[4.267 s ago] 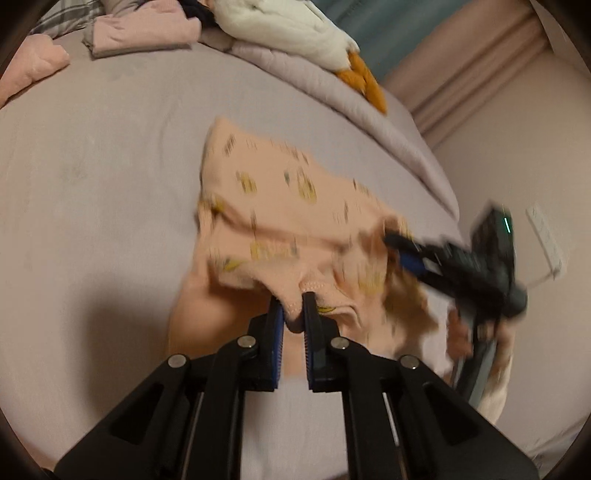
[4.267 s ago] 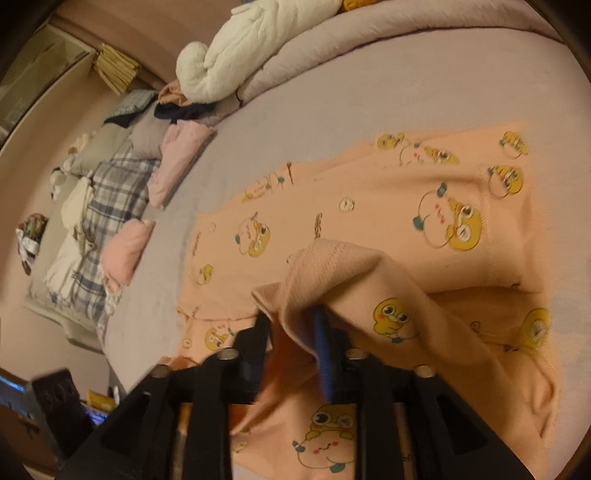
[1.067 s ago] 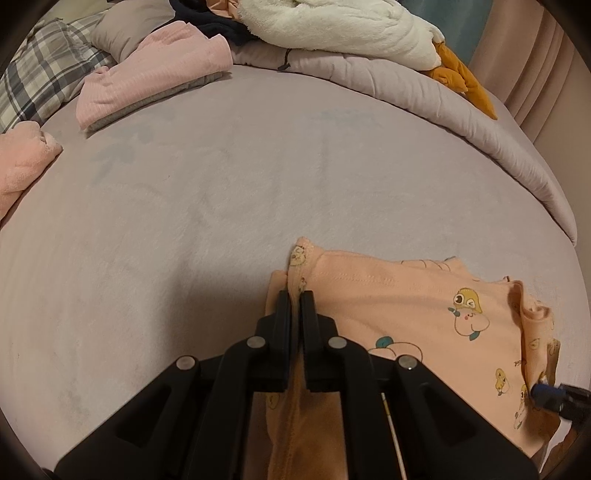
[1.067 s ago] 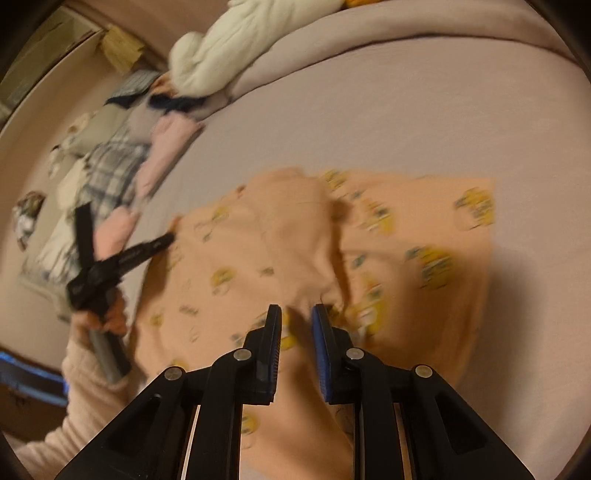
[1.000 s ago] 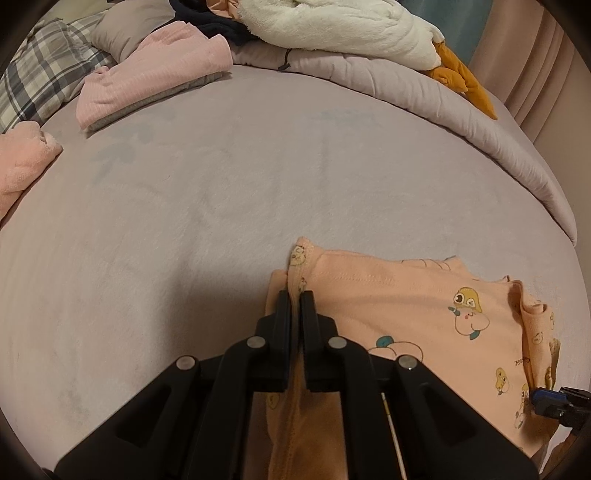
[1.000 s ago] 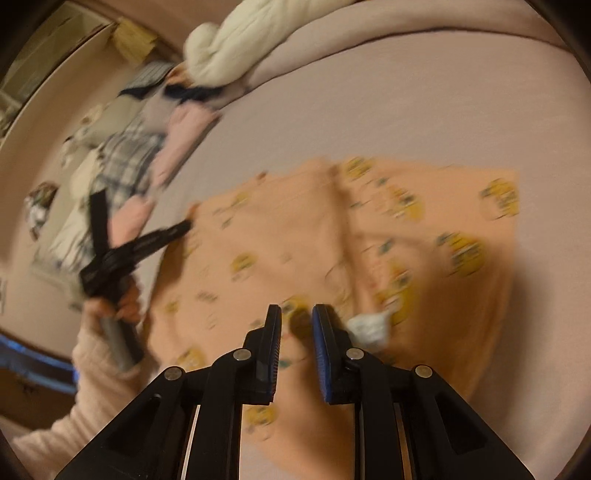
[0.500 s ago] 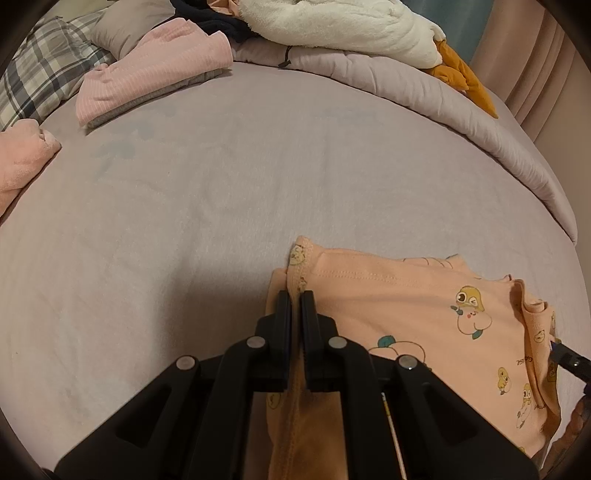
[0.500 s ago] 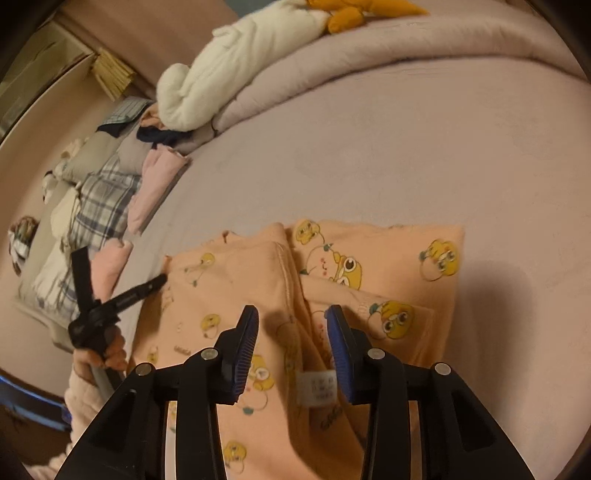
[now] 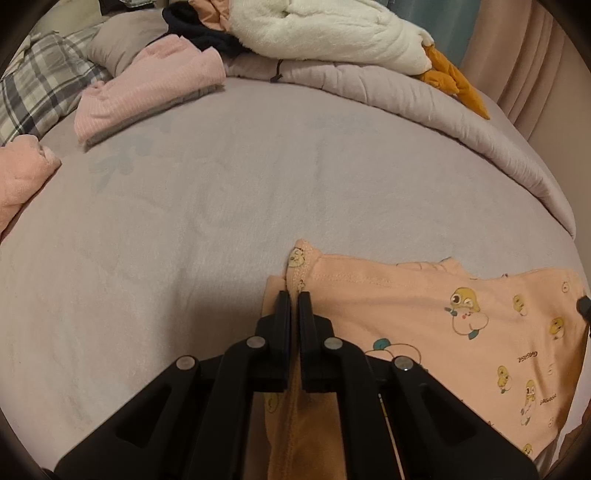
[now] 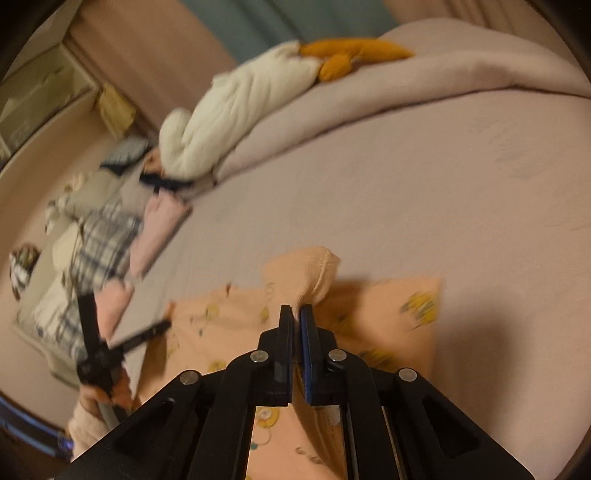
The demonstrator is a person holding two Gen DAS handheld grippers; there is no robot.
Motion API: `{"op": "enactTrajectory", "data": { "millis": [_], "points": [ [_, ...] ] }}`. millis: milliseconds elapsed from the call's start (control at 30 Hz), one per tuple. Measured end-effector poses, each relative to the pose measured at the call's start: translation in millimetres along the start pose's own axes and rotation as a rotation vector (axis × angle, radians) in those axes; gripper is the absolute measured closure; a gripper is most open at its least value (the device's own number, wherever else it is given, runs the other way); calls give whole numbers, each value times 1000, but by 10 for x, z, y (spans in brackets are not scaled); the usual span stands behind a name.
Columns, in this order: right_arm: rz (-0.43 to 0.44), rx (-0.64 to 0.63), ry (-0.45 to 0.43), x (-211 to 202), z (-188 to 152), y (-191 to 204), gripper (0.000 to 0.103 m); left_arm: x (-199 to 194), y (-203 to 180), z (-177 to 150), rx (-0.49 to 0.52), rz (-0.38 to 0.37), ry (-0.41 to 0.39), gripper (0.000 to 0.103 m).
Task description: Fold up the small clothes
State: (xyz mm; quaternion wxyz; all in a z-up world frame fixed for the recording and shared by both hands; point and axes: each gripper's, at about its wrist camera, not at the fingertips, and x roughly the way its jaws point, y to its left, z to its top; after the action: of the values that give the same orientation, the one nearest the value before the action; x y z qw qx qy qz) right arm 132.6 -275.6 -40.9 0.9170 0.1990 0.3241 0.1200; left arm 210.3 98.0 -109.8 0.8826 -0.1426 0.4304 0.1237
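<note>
We look across a bed (image 9: 229, 192) under dim, warm light, its mauve sheet backed by a rolled duvet (image 9: 406, 96), a plaid pillow (image 9: 33, 92), pink curtains (image 9: 535, 55) and a teal wall (image 10: 295, 18).

Bare bedsheet (image 9: 229, 192) ahead; folded pink garment (image 9: 147, 88) and duvet (image 9: 424, 107) at its far edge.

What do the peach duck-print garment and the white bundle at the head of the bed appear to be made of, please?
The peach duck-print garment, pinched by both the left gripper and right gripper, looks like soft matte cotton knit: a stitched hem, flat printed cartoons, limp drape. The white bundle looks like plush fleece, with a fuzzy, thick, deeply rolled surface. Neither fibre can be confirmed by sight.
</note>
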Motion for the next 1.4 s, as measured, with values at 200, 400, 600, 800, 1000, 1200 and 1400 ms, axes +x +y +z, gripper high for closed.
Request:
{"op": "enactTrajectory", "data": {
  "millis": [200, 400, 600, 800, 1000, 1200, 1400],
  "points": [
    [-118, 22, 10, 135, 2, -290, 97, 4, 21, 90, -31, -27, -11, 99],
    [-242, -48, 66, 370, -73, -332, 97, 147, 16, 69, -21, -19, 24, 96],
    [-285, -78, 59, 341, -94, -277, 97, 79, 31, 75, -19, -38, 45, 93],
    [-337, -80, 44, 234, -86, -141, 71, -300, 72, -135, -17, -76, 29, 43],
    [-294, -24, -22, -184, -276, -90, 37, -559, 260, -553, -49, -105, 71, 42],
    [-302, 106, -83, -617, -714, -243, 37, -741, 358, -883, -106, -161, 86, 40],
    [-301, 226, -64, -692, -1122, -330, 37, -753, 273, -1089, -107, -180, 89, 40]
  ]
}}
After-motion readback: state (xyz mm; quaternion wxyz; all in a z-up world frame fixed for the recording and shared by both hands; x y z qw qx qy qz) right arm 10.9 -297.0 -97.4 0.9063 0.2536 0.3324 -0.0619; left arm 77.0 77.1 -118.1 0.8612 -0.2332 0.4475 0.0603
